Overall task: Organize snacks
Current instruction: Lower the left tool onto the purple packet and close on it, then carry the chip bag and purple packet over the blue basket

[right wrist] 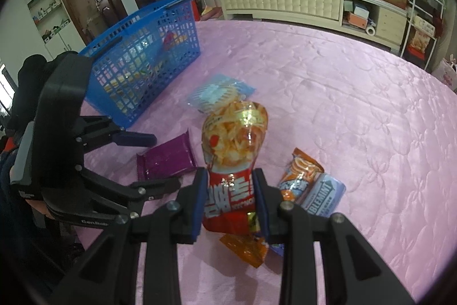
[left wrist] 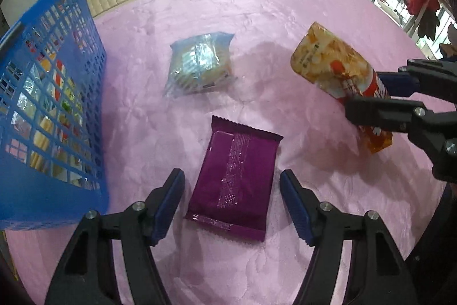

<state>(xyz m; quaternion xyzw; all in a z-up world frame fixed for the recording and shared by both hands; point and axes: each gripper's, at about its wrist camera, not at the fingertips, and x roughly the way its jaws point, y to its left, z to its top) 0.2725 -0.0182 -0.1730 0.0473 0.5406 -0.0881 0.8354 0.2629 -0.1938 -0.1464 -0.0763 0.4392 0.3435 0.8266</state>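
Right gripper (right wrist: 230, 197) is clamped on the chip bag (right wrist: 232, 150), held up off the pink bed (right wrist: 357, 93). Left gripper (left wrist: 232, 205) hangs open, straddling the purple packet (left wrist: 235, 185), pads not touching. Blue basket (left wrist: 48, 110) sits close on its left; clear pack (left wrist: 200, 65) beyond, open bed past that.

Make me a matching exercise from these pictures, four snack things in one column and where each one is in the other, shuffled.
Things:
1. purple foil packet
2. red and orange chip bag
3. pale blue clear-wrapped packet
4. blue plastic mesh basket

Places:
A. clamped in the right gripper
B. standing at the cloth's left side, snacks inside
C. flat between the open left gripper fingers
D. flat, farther up the pink cloth

Pairs: 1-C, 2-A, 3-D, 4-B
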